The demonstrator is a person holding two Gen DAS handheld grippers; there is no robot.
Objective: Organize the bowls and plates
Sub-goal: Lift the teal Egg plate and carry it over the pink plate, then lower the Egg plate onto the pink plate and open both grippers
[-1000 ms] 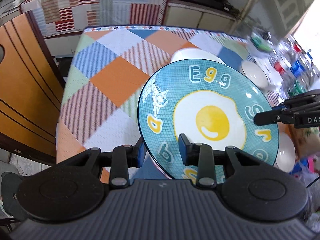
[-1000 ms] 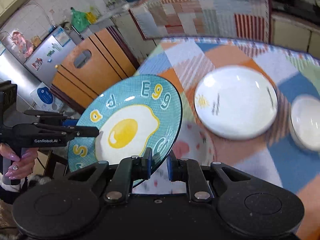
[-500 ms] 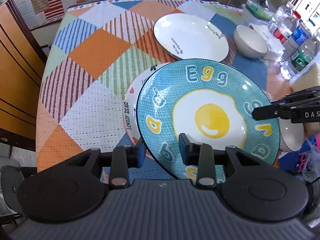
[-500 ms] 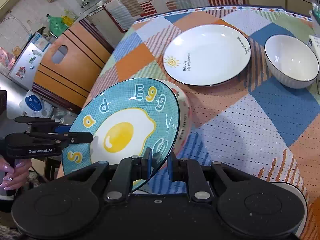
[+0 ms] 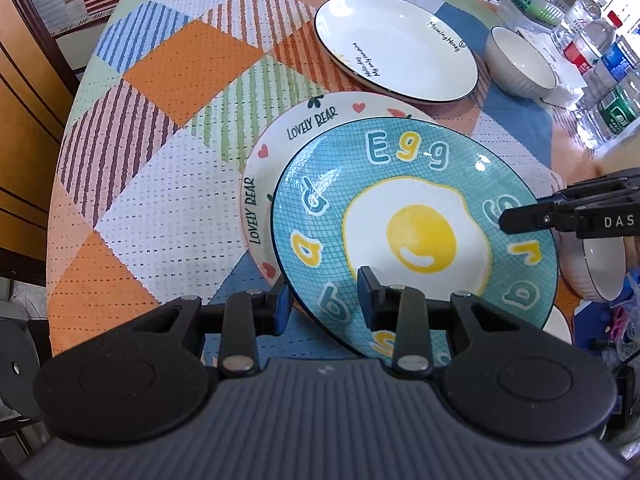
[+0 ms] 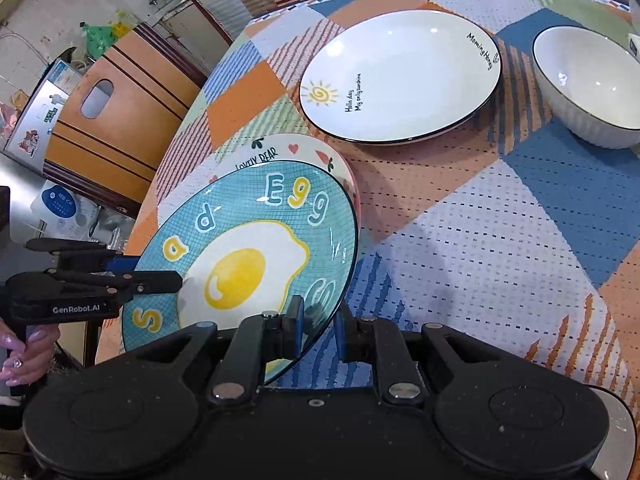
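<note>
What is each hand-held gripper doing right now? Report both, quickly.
Left hand-held gripper: closed on the near rim of the round blue ceramic egg plate.
Right hand-held gripper: closed on the same plate's opposite rim.

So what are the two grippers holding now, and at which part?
Both hold the blue egg plate by its rim: the left gripper at the near edge, the right gripper at the opposite edge.
</note>
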